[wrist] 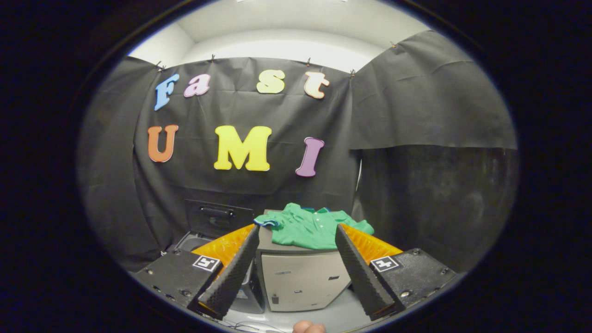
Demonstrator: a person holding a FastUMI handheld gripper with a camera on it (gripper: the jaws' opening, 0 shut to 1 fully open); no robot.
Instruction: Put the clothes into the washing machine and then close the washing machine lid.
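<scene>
A gripper [296, 252] points forward with its two fingers spread wide apart, holding nothing. Beyond them, a green shirt [312, 225] lies crumpled on top of a grey box-shaped cabinet [300, 280]. To the left of the cabinet sits a dark washing machine [213, 221] with its lid raised. The task appears to be at its start: the gripper must next move forward and close on the shirt.

Shirt [311, 226] atop a box [300, 277] beyond the spread-fingered gripper [296, 233], washing machine [210, 222] left.
</scene>
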